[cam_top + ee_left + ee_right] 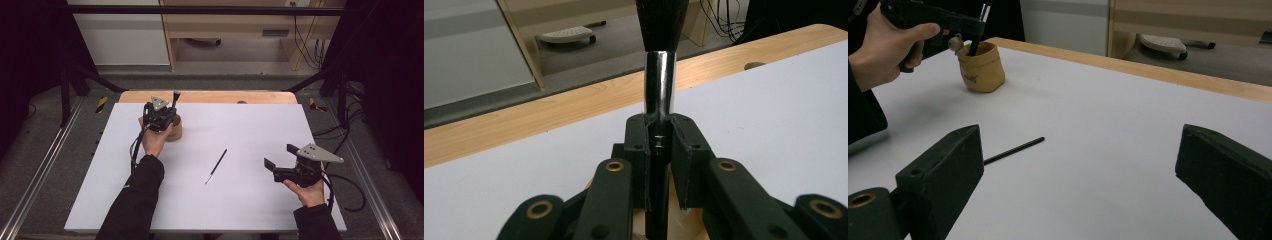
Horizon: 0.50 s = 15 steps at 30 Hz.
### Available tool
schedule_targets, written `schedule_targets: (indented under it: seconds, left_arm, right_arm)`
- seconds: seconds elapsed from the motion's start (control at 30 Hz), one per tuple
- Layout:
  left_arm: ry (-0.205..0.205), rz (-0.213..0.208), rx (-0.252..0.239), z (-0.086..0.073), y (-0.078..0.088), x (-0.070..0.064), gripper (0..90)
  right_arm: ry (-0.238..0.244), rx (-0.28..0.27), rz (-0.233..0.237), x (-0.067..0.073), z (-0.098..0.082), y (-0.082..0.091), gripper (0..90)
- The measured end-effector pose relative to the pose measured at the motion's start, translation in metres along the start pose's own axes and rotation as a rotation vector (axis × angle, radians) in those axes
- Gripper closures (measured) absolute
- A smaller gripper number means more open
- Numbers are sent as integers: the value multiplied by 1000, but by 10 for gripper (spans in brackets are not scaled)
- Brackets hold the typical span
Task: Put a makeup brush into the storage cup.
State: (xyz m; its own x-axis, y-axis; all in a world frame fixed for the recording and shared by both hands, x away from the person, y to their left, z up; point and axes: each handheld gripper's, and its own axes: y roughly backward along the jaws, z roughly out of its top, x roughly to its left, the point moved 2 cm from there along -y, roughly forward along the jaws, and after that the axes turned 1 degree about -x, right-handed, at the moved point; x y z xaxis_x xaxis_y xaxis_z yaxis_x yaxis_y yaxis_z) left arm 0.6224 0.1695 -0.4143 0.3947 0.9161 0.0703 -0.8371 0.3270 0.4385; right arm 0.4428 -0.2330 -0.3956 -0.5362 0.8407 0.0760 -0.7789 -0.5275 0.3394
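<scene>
My left gripper (pixel 166 119) is at the far left of the white mat, shut on a large makeup brush (pixel 660 85) with a black handle, silver ferrule and dark bristles pointing up. The brush's lower end stands in a small tan pouch-like holder (pixel 981 67), seen just under the gripper (pixel 659 145). A thin black brush (pixel 216 166) lies flat in the middle of the mat. My right gripper (pixel 274 156) hovers at the near right, open with nothing between its jaws, and the thin brush (pixel 1014 150) lies ahead of its left jaw.
The white mat (pixel 240 125) covers a wooden table (pixel 225 97) whose far edge shows beyond it. Black frame posts and cables stand at both sides; a wooden cabinet (pixel 240 30) sits behind the table.
</scene>
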Motion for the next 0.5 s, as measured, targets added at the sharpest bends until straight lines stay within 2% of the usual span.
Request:
schedule_targets:
  seconds: [0.23, 0.5]
  left_arm:
    - [-6, 5, 5, 0, 1, 0, 777]
    - [-6, 4, 12, -1, 13, 3, 736]
  right_arm:
    - [1, -2, 3, 0, 0, 1, 59]
    - [3, -4, 6, 1, 0, 1, 59]
